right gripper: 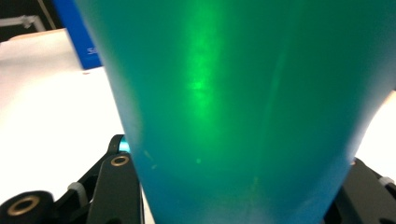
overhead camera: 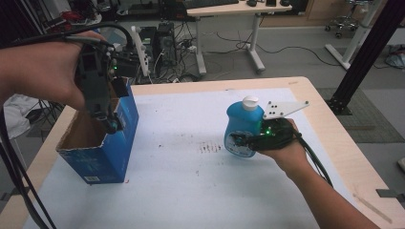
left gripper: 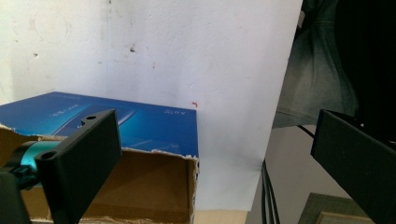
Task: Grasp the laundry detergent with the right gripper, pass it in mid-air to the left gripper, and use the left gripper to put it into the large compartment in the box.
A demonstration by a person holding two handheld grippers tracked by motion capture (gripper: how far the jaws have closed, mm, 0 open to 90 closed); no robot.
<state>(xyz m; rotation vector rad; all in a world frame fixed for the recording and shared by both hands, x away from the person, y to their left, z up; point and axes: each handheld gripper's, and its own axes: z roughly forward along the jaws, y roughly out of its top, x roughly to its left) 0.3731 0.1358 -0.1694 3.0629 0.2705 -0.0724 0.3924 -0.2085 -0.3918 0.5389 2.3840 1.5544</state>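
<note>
A blue bottle (overhead camera: 242, 123) with a white cap stands upright right of the table's middle. My right gripper (overhead camera: 244, 141) is shut on its lower body from the right. In the right gripper view the bottle (right gripper: 233, 107) sits between the two black jaws. An open-topped blue cardboard box (overhead camera: 112, 160) with a brown inside stands at the table's left edge. My left gripper (overhead camera: 111, 123) hangs over the box's open top, pointing down. In the left gripper view its jaws stand wide apart, open (left gripper: 210, 130), with nothing between them, above the box (left gripper: 140, 126).
A white sheet (overhead camera: 191, 191) covers the wooden table (overhead camera: 334, 143), with small dark marks (overhead camera: 210, 148) near its middle. Beyond the far edge lie cables, a white desk (overhead camera: 229, 9) and computer gear. A black post (overhead camera: 367, 47) rises at the right.
</note>
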